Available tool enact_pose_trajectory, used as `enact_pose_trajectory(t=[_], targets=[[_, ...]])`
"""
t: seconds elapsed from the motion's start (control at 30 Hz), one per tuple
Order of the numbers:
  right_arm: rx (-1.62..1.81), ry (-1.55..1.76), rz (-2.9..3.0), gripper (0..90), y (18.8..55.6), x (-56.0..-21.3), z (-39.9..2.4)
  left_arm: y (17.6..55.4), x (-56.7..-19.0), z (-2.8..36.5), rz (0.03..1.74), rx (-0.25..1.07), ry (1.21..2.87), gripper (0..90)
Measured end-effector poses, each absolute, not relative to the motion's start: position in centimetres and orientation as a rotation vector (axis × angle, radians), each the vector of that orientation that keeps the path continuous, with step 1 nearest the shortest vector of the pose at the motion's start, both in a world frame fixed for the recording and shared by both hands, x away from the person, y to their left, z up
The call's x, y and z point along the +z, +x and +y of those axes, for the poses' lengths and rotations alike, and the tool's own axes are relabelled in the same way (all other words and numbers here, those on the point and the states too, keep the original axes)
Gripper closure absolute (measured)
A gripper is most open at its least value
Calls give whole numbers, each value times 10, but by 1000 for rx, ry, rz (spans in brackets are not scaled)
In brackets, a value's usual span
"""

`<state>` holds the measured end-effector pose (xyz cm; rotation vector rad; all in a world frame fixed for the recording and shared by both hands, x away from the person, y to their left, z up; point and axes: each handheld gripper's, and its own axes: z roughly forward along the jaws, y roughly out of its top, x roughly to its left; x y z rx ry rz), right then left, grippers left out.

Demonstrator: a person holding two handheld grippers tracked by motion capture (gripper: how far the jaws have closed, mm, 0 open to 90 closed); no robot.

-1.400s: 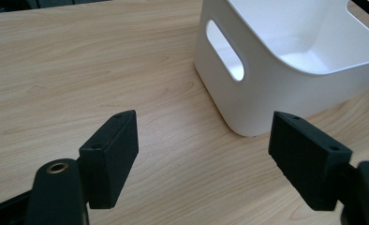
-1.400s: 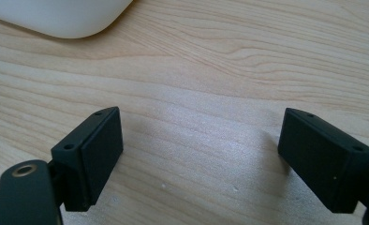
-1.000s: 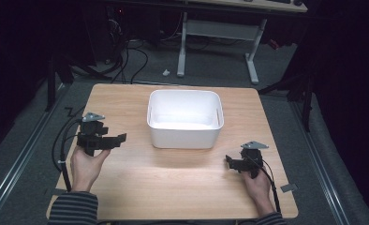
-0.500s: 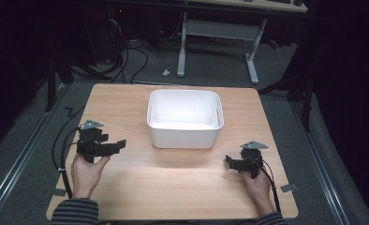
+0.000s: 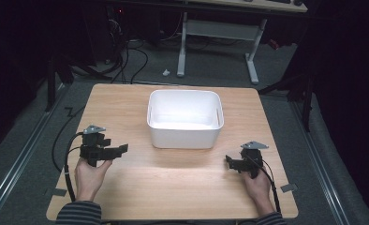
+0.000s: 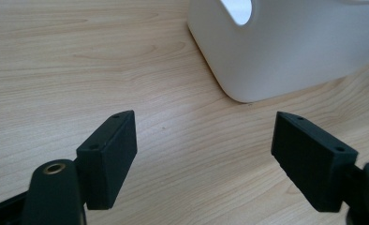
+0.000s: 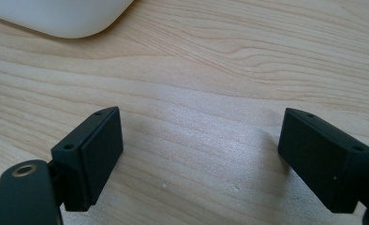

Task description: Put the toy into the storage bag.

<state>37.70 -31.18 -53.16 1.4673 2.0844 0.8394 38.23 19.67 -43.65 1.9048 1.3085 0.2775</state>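
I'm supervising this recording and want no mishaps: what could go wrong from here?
1. The left gripper sits with jaws open and aimed toward the white bin; pushed forward, it would likely shove the light-looking bin rather than grasp it.
2. Its cable loops off the table edge, so it might snag or drag during a reach.
3. The right gripper, also open, sits low over the wood and could scrape it.

tub [image 5: 184, 119] at centre of table [image 5: 173, 197], left claw [image 5: 119, 151] to its left, right claw [image 5: 229, 161] to its right
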Motion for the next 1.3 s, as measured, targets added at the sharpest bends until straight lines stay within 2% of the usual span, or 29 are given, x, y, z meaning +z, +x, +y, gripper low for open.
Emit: enact_pose_trajectory(t=[1.3], targets=[[839, 1462, 2087, 143, 377, -532, -312, 380, -472, 182, 1327, 230, 1941, 211]])
